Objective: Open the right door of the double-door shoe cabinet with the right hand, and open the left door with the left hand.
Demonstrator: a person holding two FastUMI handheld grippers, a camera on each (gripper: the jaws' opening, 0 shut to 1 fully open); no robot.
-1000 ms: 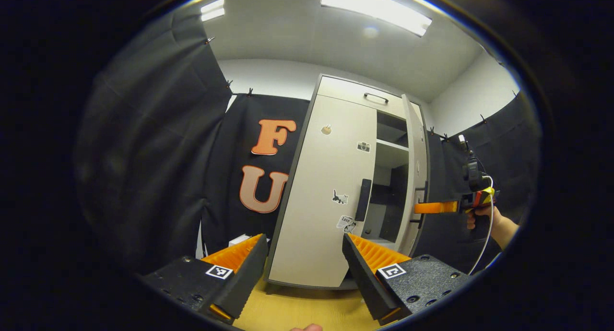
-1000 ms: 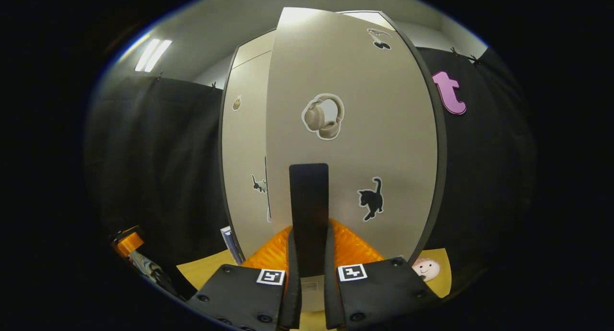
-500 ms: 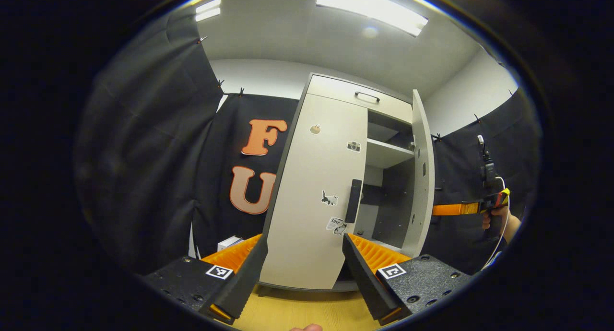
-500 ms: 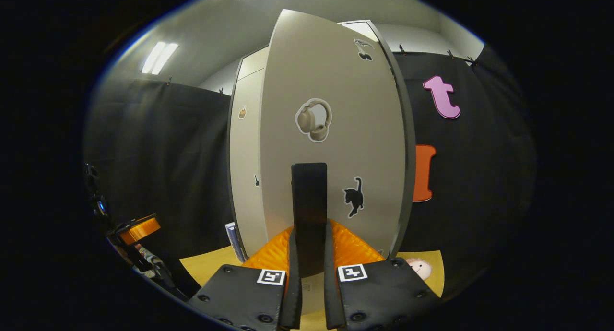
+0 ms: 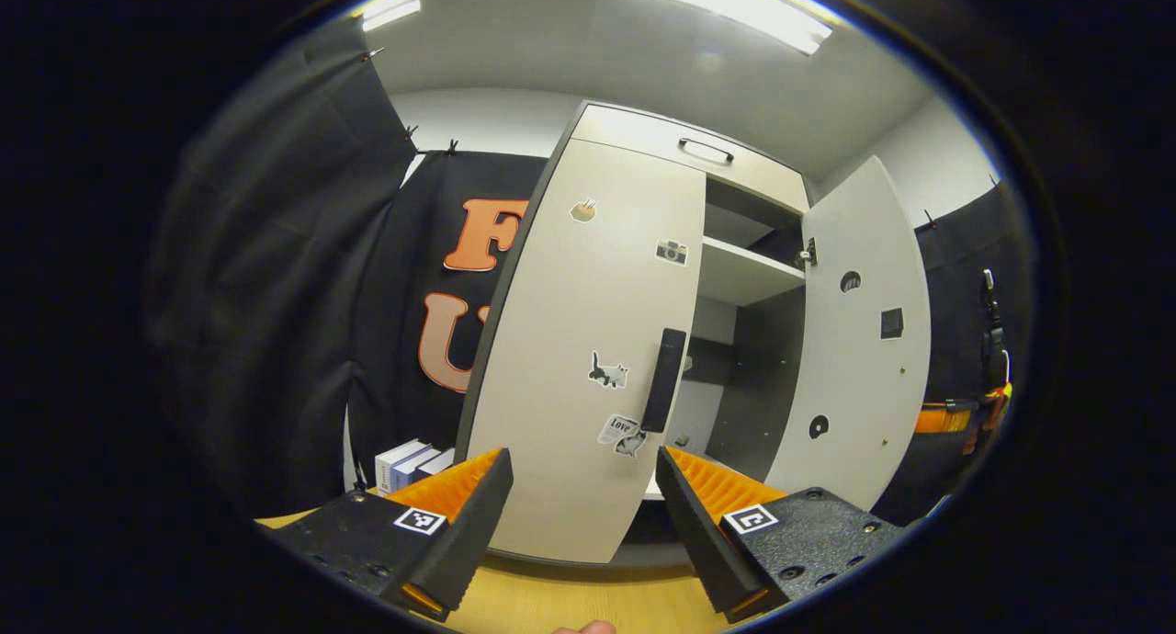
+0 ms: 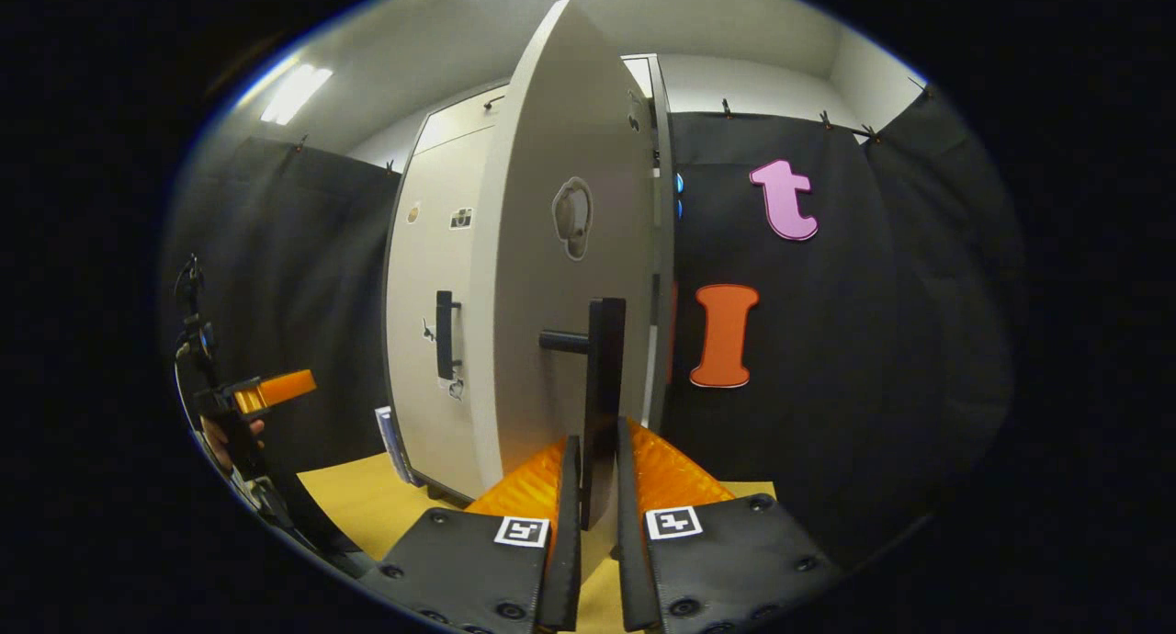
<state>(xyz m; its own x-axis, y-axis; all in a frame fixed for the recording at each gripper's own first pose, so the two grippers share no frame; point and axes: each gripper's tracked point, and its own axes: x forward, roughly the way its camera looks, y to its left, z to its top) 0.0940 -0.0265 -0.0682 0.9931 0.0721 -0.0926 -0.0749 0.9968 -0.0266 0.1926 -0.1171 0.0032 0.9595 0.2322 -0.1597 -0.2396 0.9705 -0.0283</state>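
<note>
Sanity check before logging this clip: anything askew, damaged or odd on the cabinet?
Nothing stands out. The right door is swung wide open, hanging straight, with the right gripper shut on its handle. The left door is closed and flush; the left gripper is open, short of its handle. Shelves look level.

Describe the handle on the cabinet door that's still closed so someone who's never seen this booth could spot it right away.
Find the tall pale shoe cabinet against the black cloth wall; its left door is shut, its right door swung open. The handle is a dark upright bar at mid-height along the shut door's inner edge, right of a small cat sticker. Unlike the right door's handle, no fingers grip it.
</note>
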